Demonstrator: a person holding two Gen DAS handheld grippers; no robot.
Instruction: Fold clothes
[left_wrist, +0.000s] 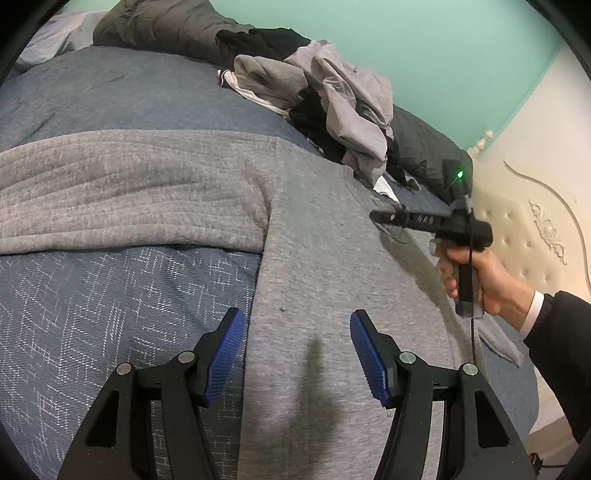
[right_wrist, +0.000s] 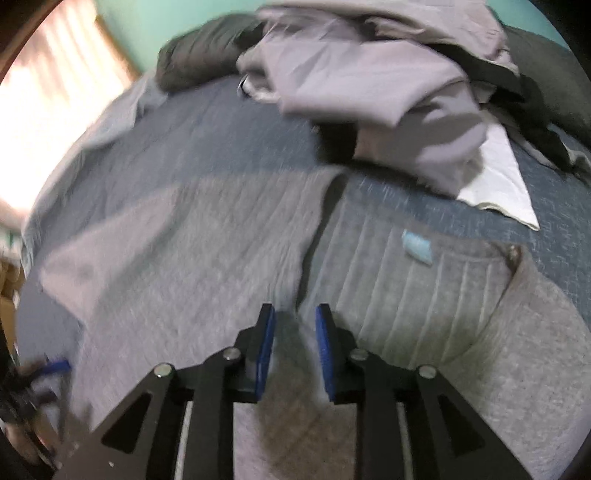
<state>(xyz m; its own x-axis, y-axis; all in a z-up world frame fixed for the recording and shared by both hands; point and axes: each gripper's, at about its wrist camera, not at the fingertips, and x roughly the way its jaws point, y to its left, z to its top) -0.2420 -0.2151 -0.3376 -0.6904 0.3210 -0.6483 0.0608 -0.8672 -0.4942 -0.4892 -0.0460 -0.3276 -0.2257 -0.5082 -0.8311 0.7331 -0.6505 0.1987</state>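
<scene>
Left to right. On the blue patterned bedspread (left_wrist: 110, 314) a grey sweatshirt (left_wrist: 332, 258) lies spread flat. Its left sleeve (left_wrist: 129, 195) lies out sideways with the ribbed inner face showing, and the smooth body runs down the middle of the left wrist view. The left gripper (left_wrist: 295, 350) hovers over the lower body of the garment near its left edge, jaws wide apart and holding nothing. To the right, the right gripper (left_wrist: 384, 218) is held by a hand (left_wrist: 476, 280) above the shoulder and neck region. In its own view the right gripper (right_wrist: 295, 350) shows jaws narrowly parted, with no cloth between the blue pads (right_wrist: 266, 350). The neckline with its pale label (right_wrist: 417, 247) lies just ahead of them; this view is motion-blurred. At the far side of the bed a loose pile of clothes (left_wrist: 332, 99) waits unfolded.

Step in hand, as a judgement: the sweatshirt is laid out for folding, with both grippers free above it. The scene fits either an approach to a grasp or a release after smoothing.

A fold to come would call for pinching a single layer at the shoulder and the hem on one side. Both points must then be carried together so the soft knit does not bunch.
</scene>
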